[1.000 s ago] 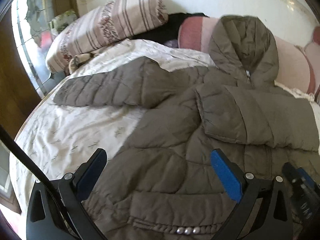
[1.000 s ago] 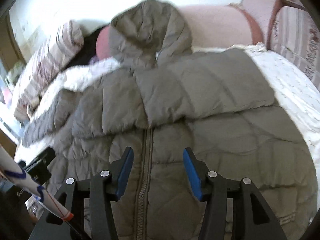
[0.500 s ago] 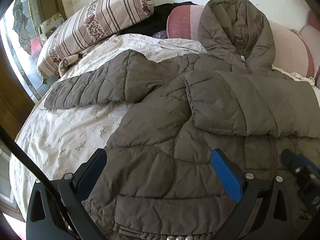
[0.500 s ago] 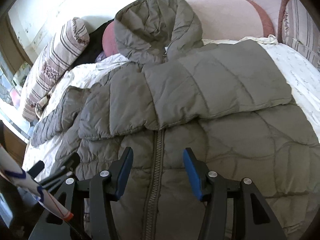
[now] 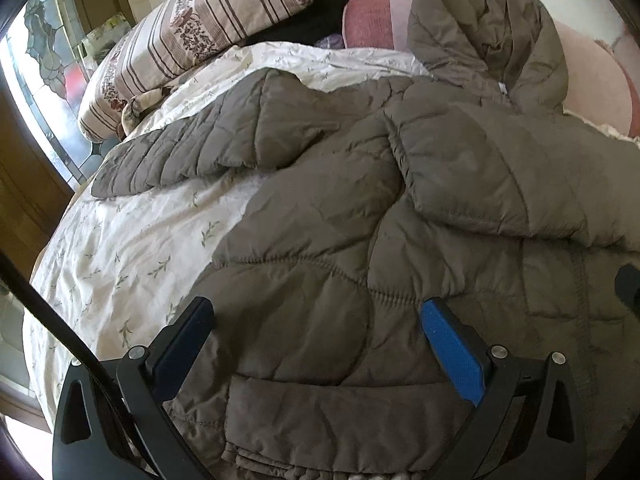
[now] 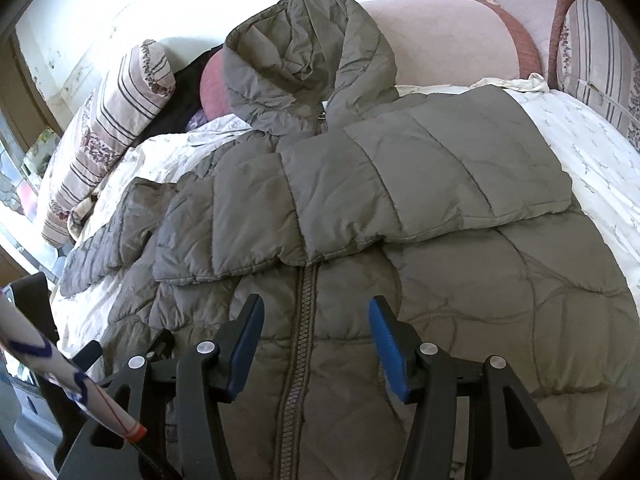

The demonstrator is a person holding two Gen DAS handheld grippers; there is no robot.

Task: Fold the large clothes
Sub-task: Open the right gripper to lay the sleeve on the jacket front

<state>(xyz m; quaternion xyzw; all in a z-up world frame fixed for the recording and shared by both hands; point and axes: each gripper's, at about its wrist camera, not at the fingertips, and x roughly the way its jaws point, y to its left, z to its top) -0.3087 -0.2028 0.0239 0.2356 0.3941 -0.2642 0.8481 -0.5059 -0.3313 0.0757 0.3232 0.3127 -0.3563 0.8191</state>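
Jacket (image 6: 400, 280), puffy, soft and light, is being spread on the bed (image 5: 132, 240); both grippers (image 5: 316, 336) (image 6: 316, 332) are being held released above its hem, the likeliest grasping edge.

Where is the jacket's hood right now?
In the right wrist view the hood sits at top centre, propped against the pink headboard cushion, right of the striped pillow.

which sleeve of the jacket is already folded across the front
The sleeve on the picture's right, lying flat across the jacket's chest below the hood. The other sleeve is spread out sideways onto the floral bedsheet.
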